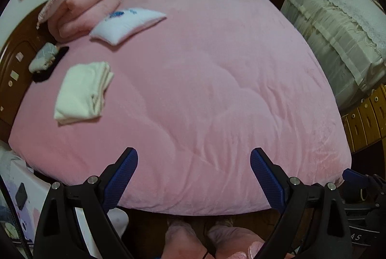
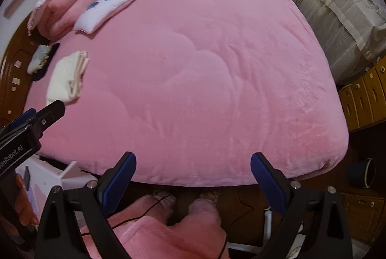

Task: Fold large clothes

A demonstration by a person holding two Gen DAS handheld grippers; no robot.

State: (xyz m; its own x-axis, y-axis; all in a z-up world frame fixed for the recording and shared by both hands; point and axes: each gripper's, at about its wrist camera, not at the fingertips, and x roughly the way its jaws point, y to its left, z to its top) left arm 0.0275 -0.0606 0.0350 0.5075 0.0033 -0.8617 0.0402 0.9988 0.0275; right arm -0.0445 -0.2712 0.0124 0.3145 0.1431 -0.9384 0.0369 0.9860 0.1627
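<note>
A folded cream garment (image 1: 82, 90) lies on the pink quilt (image 1: 205, 80) near the bed's left side, by the headboard end; the right wrist view shows the garment (image 2: 66, 77) too. My left gripper (image 1: 194, 157) hangs above the bed's near edge, jaws wide open and nothing between them. My right gripper (image 2: 193, 159) is also open and empty over the near edge. In the right wrist view the left gripper (image 2: 45, 109) sits at the left, close to the folded garment but apart from it.
A white pillow with blue print (image 1: 127, 23) and stacked pink bedding (image 1: 82, 10) lie by the wooden headboard (image 1: 12, 66). Small cloth items (image 1: 44, 58) rest beside it. A covered piece of furniture (image 1: 337, 37) stands right. A person's pink-trousered legs (image 2: 168, 230) stand at the bed's foot.
</note>
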